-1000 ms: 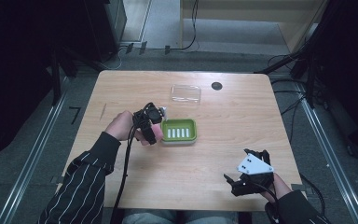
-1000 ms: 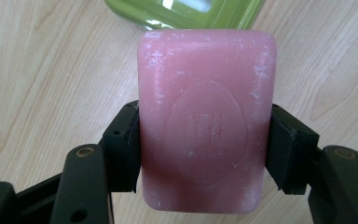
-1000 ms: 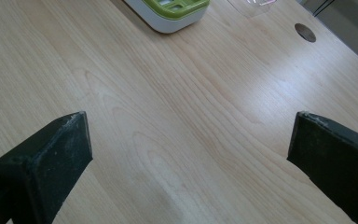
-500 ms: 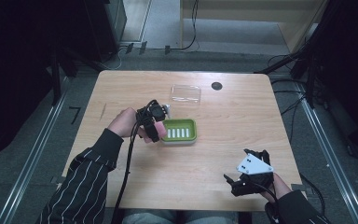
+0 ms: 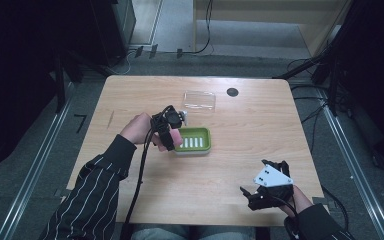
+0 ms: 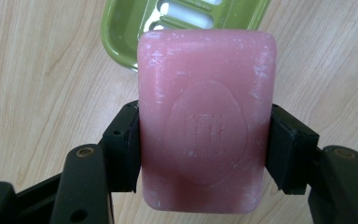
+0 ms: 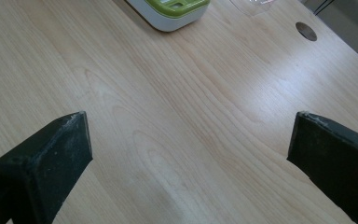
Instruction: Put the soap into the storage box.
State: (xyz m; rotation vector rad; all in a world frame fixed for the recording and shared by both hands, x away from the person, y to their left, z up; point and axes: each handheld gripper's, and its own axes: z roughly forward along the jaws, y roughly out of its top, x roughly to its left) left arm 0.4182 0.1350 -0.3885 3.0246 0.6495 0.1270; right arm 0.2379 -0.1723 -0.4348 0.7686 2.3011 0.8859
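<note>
A pink soap bar (image 6: 206, 116) with an embossed stamp is clamped between the two black jaws of my left gripper (image 6: 204, 140). In the high view that gripper (image 5: 167, 131) hangs just above the table at the left edge of the green soap dish (image 5: 194, 140), and the soap (image 5: 176, 138) shows pink under it. The dish (image 6: 186, 21) has white slots in its floor. My right gripper (image 5: 260, 192) stays near the table's front right, jaws wide apart (image 7: 186, 154) over bare wood with nothing between them.
A clear plastic lid (image 5: 199, 100) lies behind the dish. A dark round hole (image 5: 232, 92) sits in the tabletop at the back, also seen as the hole (image 7: 306, 31). A black cable trails from the left gripper along the striped sleeve (image 5: 95, 195).
The left gripper with the soap has shifted slightly right, closer to the green dish. The right gripper has stayed put.
</note>
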